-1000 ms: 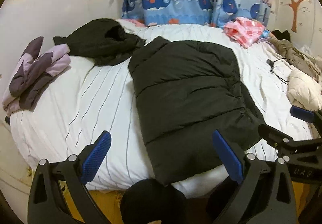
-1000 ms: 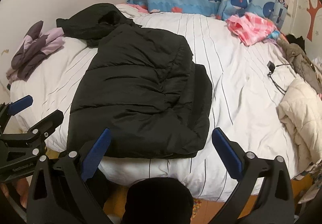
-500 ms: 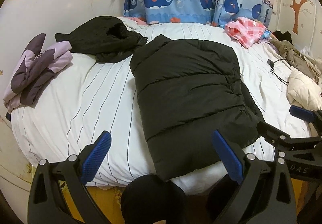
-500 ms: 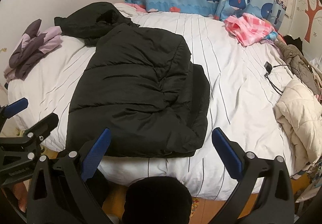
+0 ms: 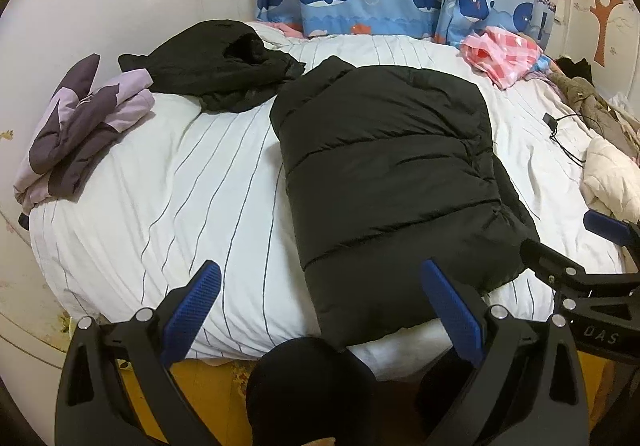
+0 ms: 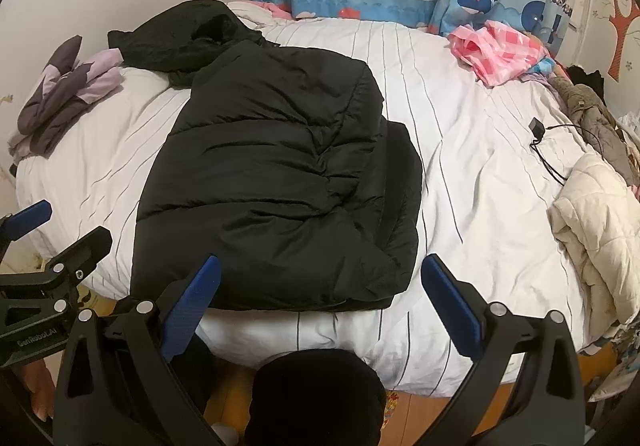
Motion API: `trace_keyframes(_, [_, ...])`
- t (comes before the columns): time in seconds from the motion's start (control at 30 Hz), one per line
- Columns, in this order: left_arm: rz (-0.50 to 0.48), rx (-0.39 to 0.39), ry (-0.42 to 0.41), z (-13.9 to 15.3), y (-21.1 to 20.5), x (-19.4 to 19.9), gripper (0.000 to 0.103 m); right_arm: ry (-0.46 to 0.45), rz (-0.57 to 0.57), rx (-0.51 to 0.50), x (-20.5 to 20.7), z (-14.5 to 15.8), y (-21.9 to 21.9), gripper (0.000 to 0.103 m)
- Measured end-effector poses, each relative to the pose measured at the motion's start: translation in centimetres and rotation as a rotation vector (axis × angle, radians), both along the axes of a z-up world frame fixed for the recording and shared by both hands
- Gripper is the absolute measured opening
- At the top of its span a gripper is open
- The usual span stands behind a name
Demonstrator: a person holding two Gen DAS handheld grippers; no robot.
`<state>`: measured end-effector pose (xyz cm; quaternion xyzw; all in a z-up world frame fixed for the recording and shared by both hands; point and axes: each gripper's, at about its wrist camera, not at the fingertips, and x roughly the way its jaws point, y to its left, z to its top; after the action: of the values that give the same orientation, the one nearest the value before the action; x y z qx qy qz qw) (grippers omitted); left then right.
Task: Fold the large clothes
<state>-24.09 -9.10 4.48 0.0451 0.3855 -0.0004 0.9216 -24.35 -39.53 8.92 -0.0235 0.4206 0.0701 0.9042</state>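
The black puffer jacket (image 5: 392, 181) lies lengthwise on the striped white bed (image 5: 168, 197), its near hem overhanging the bed's front edge and its far end reaching toward the whale-print curtain (image 5: 360, 1). Over the last second both cameras have drawn back and up a little: the jacket sits slightly farther from the jaws than it did, and more of the bed's front edge and the wooden floor shows beneath it. The jacket itself has not shifted or changed shape. Its sides already appear turned in, giving a long narrow slab, with one layer poking out along the edge nearer the cream quilted coat (image 6: 596, 213).

The left gripper (image 5: 320, 310) hangs in front of the jacket's near hem with its jaws spread wide and nothing between them; the right gripper (image 6: 320, 306) is the same, released and empty, just off the hem. Neither touches the fabric.

I read the retreat as a pause between folds: the lengthwise fold looks done, and the crosswise fold, bringing the near hem up toward the curtain end, likely remains. The protruding layer may need tucking first, or the bundle will come out uneven.

Beyond the jacket's far left corner lies another black garment (image 5: 216, 61), and left of that a purple garment (image 5: 80, 129). A pink checked cloth (image 5: 500, 49) lies near the curtain.
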Motion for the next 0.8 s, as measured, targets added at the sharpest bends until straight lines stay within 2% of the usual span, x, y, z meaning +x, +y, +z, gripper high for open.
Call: trace_keyframes(0.8, [0.010, 0.010, 0.015, -0.52, -0.07, 0.21, 0.096, 0.028, 0.009, 0.013, 0.49, -0.90, -0.30, 0.097])
